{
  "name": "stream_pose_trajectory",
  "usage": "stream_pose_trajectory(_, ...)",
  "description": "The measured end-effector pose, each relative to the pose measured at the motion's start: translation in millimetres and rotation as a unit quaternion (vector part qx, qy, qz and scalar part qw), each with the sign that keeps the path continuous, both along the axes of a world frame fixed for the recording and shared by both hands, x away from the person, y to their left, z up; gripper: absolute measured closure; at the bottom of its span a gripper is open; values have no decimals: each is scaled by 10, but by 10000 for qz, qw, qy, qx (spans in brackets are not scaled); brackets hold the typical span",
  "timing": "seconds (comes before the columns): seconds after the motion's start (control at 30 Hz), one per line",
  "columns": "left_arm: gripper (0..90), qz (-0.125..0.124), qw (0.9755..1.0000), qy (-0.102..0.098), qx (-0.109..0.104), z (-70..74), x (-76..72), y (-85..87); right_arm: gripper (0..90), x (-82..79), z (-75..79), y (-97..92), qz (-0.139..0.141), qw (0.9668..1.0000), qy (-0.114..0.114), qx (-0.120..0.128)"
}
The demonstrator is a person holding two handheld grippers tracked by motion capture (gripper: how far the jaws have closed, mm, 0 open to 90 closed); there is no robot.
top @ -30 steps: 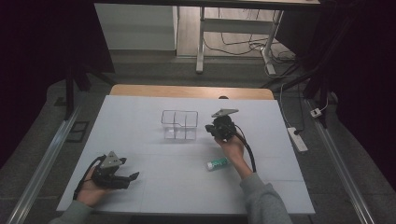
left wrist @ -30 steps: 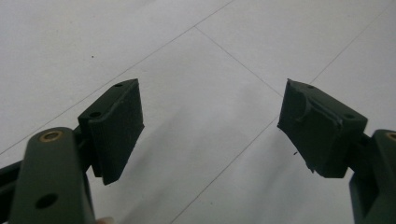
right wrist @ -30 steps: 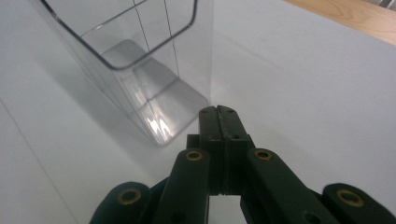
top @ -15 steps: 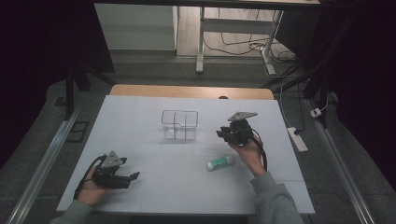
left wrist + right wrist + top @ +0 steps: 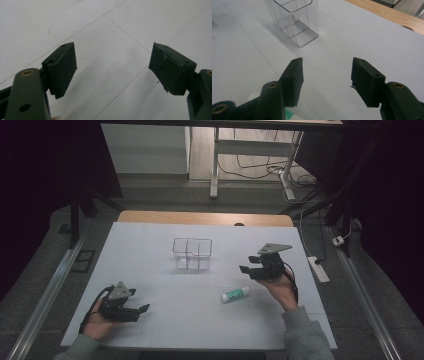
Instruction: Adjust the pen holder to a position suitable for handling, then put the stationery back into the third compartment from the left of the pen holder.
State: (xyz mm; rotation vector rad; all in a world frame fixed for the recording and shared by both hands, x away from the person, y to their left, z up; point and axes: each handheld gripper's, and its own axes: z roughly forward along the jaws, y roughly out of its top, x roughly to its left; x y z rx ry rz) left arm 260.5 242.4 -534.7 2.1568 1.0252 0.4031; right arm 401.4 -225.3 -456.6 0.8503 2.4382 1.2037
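Tube (image 5: 235, 294) flat, cap toward left claw (image 5: 142, 308)

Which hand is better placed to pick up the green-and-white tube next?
Right, most likely. The right gripper hovers with open, empty jaws beside the tube, which lies just in front of that hand. The left gripper rests far off at the table's near left corner.

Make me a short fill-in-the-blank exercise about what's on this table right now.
1. The green-and-white tube lies on its ____ on the white table.
2. The clear organizer stands ____, nothing inside it.
3. The right claw has its jaws ____, having just been opening, with nothing between them.
4. The left claw rests near the table's ____ edge.

Missing words: side; empty; open; front
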Motion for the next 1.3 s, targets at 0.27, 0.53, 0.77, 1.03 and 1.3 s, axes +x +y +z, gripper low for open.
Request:
stream_pose_trajectory(0.27, 216, 26, 10000, -11, -25, 5, 13, 7, 376, -32, 90, -109, 308, 9995, -44, -39)
stream_pose_trajectory(0.53, 217, 12, 10000, -26, -75, 23, 21, -1, 338, -99, 129, -115, 783, 9956, 74, -505)
stream_pose_trajectory(0.77, 216, -20, 10000, -12, -42, 19, 18, -19, 327, -133, 176, -82, 1067, 9912, 43, -788)
stream_pose_trajectory(1.03, 217, -42, 10000, -21, -25, 17, 18, -23, 317, -143, 157, -44, 1370, 9836, 63, -1175)
stream_pose_trajectory(1.3, 217, -54, 10000, -23, -14, 18, 12, -29, 317, -142, 131, 73, 1832, 9699, 51, -1603)
